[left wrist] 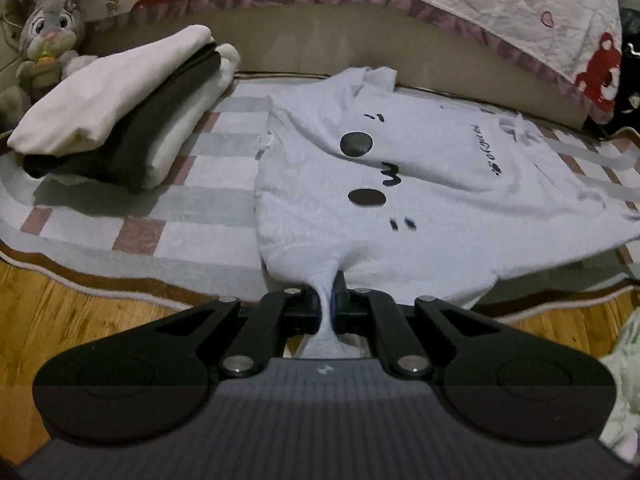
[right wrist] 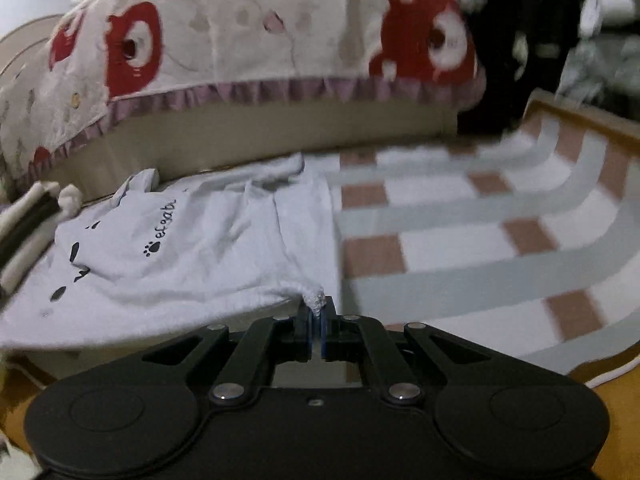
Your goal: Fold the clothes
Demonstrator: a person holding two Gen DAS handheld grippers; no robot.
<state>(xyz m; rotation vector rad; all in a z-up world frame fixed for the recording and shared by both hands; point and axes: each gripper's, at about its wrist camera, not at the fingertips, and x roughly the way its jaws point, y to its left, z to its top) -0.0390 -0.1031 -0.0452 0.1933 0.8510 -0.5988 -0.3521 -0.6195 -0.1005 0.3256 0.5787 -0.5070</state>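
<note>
We've got the white tee (left wrist: pixel 360 184) spread on the checked rug (left wrist: pixel 140 232), right of the folded stack (left wrist: pixel 120 120). Left gripper (left wrist: pixel 328 300) and right gripper (right wrist: pixel 318 320) both pinch its near edge. Soft, floppy stuff, so hems grip best.

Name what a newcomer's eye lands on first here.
The white T-shirt with a cartoon face, spread on the checked rug, each near corner pinched in the left gripper and right gripper. To its left sits a stack of folded clothes, behind it a red-bear quilt.
</note>
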